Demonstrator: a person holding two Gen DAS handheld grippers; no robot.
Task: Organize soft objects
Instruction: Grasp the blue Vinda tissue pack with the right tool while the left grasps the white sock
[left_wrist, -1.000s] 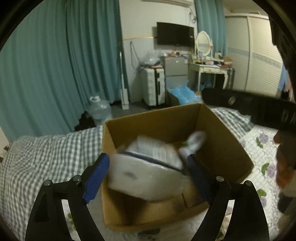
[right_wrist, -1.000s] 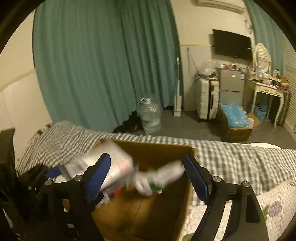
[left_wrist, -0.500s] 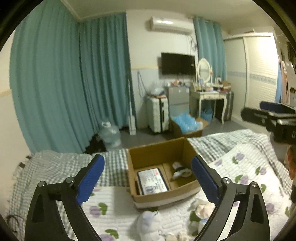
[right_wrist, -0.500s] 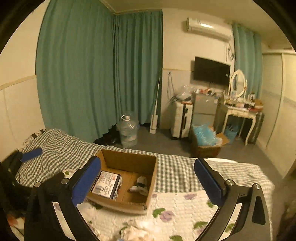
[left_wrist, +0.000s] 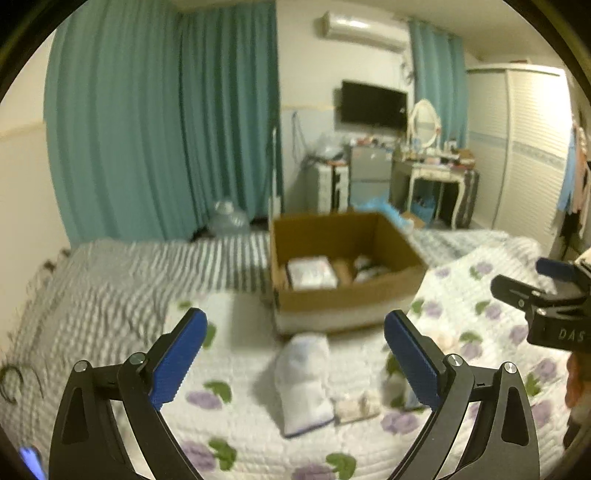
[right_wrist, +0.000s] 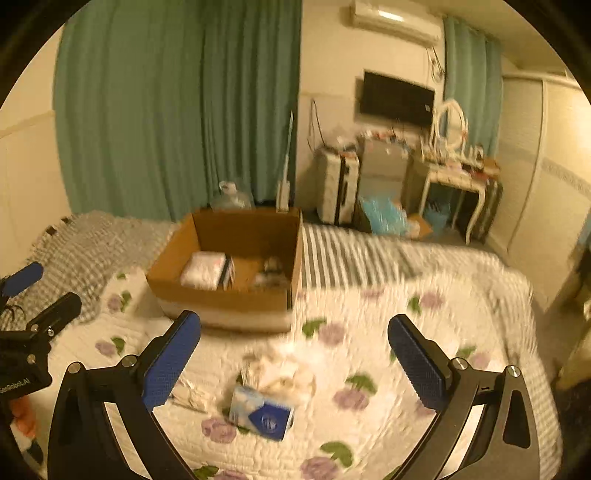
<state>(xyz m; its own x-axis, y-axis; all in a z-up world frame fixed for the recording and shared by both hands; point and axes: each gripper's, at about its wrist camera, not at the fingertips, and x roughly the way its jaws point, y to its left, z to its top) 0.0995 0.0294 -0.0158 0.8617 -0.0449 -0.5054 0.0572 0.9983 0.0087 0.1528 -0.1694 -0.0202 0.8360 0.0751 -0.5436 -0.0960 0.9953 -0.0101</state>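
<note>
The cardboard box (left_wrist: 347, 269) sits on the bed (left_wrist: 236, 369), and everything here is told from that box. Inside the box lie a white packet (left_wrist: 310, 273) on one side and a small soft bundle (left_wrist: 369, 267) on the other. Just in front of the box, on the flowery quilt, lies a white soft bag (left_wrist: 304, 382). Near it are a blue and white pack (right_wrist: 262, 411) and a crumpled pale cloth (right_wrist: 284, 373). The left gripper (left_wrist: 295, 354) hangs in front of the box with its jaws wide apart, holding nothing. The right gripper (right_wrist: 293, 356) is also in front of the box, jaws wide apart and holding nothing
</note>
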